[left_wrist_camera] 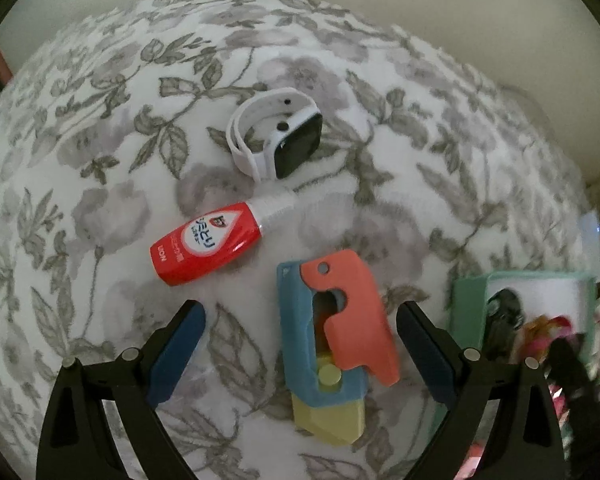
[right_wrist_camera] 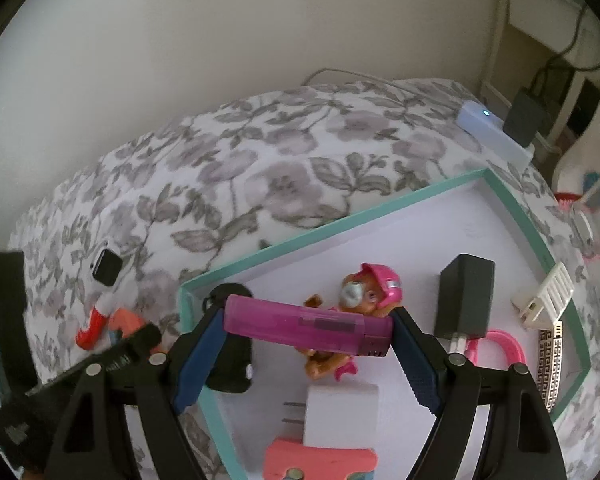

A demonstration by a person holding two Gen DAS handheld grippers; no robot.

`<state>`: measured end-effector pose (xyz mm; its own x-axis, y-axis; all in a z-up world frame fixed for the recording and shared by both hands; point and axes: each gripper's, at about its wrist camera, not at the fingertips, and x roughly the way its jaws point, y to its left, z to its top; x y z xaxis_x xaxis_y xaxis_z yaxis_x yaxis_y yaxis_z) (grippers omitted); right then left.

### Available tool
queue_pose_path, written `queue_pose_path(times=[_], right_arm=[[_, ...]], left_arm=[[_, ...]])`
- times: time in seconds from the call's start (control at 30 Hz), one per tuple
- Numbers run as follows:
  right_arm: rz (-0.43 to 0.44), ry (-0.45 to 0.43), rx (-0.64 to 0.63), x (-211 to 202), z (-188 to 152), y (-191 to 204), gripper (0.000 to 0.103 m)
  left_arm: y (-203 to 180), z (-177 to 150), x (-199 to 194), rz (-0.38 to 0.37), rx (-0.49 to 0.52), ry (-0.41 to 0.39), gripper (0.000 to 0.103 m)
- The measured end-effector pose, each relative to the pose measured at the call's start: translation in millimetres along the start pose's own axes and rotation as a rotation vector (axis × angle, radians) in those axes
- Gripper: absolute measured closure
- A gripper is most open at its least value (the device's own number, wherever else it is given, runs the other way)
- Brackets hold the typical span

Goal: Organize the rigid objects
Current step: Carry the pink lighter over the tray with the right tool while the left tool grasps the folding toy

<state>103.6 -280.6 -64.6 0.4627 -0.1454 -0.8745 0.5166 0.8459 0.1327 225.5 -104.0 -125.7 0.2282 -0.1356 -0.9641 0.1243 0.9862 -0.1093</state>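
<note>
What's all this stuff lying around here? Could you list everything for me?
Smartwatch: 1, white band, on the floral blanket.
Bottle: 1, red, lying below the watch.
Toy knife: 1, blue, coral, yellow, on the blanket.
Box: 1, teal rim, white inside.
Lighter: 1, purple, held above the box.
Pup figurine: 1, brown, pink helmet, in box.
Black charger: 1, in box.
White plug: 1, in box.
Hair clip: 1, cream, in box.
Left gripper: fingers open over the knife.
Right gripper: fingers shut on the lighter.
</note>
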Motion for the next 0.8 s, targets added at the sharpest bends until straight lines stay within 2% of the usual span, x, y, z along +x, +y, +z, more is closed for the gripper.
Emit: queue_pose_path(times=[0.1, 0.17, 0.27, 0.4, 0.7, 0.8], right_arm=[[0.011, 0.005, 0.018, -0.1, 1.9, -7.2, 0.019], [0.018, 0.007, 0.025, -0.2, 2.5, -9.9, 0.019], [0.027, 0.013, 0.035, 0.4, 3.5, -14.3, 0.019], [0.036, 0.022, 0.048, 1.3, 4.5, -22.1, 0.019], [0.046, 0.027, 0.097, 0.3, 9.7, -46.2, 0.019], [0.047, 0.025, 0.106, -1.3, 11.4, -52.8, 0.019]], left_arm=[[-12.8, -6.8, 0.3, 0.041, 0.031, -0.001, 0.017], [-19.3, -7.7, -1.1, 0.055, 0.038, -0.002, 0.03], [-28.8, -8.9, -3.1, 0.049, 0.041, 0.001, 0.044], [-39.1, -11.8, -4.3, 0.052, 0.041, 0.0, 0.057], [-40.4, -17.0, -6.0, 0.027, 0.013, 0.01, 0.058], [-28.9, -21.4, -12.9, 0.017, 0.008, 0.009, 0.058]])
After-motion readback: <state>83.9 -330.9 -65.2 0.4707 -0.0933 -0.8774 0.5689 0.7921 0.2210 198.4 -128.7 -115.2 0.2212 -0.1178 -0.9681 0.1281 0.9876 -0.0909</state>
